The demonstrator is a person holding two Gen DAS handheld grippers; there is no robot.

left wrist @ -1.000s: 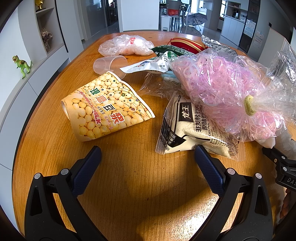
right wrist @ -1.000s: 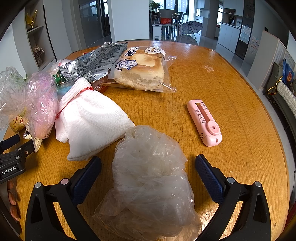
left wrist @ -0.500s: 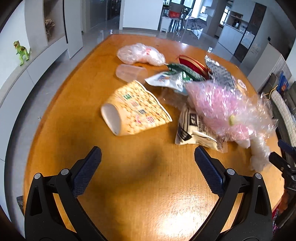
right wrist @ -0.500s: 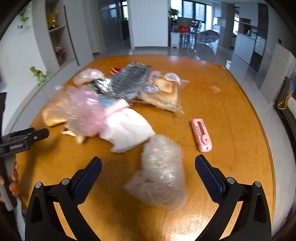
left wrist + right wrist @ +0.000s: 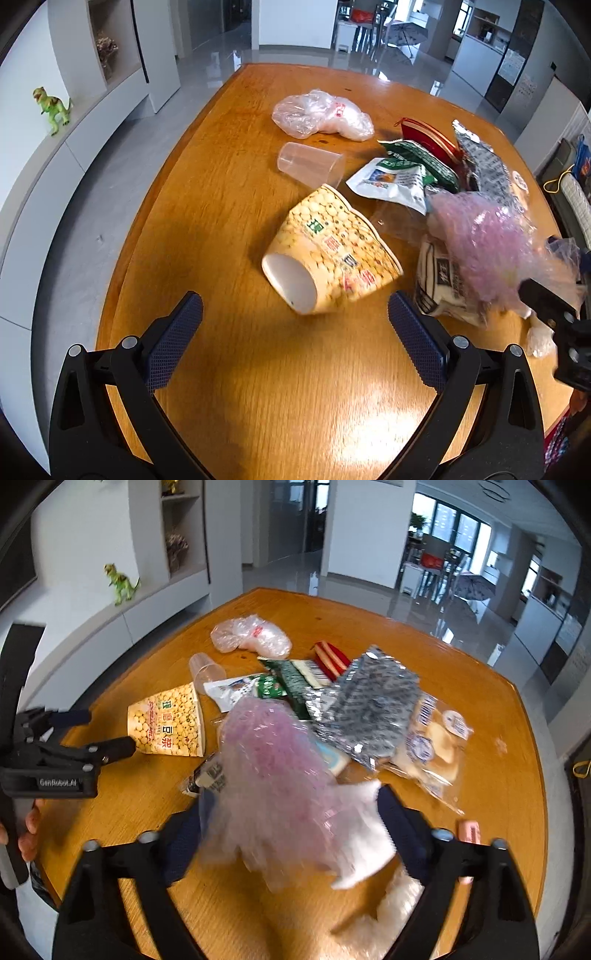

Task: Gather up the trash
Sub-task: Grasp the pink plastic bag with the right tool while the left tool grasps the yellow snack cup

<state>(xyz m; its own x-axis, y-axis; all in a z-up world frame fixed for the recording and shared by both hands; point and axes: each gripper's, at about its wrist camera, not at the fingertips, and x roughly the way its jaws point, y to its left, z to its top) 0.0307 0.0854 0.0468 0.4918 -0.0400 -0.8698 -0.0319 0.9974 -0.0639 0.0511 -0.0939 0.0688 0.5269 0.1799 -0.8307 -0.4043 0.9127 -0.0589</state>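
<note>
1. Right gripper [image 5: 291,830]: a second ago its jaws stood wide around a crumpled clear bag on the table; now they are closing, with a pink plastic bag [image 5: 273,768] and a white cloth pouch [image 5: 365,827] bunched between the pads. The frame is blurred, so whether the pads already press on the bundle cannot be told.
2. The pink plastic bag sat on the table to the left a second ago; now it fills the middle of the right wrist view and looks raised off the wooden table [image 5: 480,686], though blur leaves that uncertain.
3. A crumpled clear bag [image 5: 399,904] shows low between the right fingers, under the white pouch; held or just lying there cannot be told.
4. Left gripper [image 5: 295,339]: jaws wide apart, nothing between them, same as a second ago. It sits farther back from the pile, so more table shows.
5. Still on the table: soy-milk paper cup [image 5: 332,258] on its side, clear plastic cup [image 5: 310,162], white-and-green snack wrapper [image 5: 391,181], silver foil bag [image 5: 369,705], bread pack [image 5: 439,742], far clear bag [image 5: 321,114].
6. Judgement: first pickup under way, most of the trash uncollected. No bin in view.
</note>
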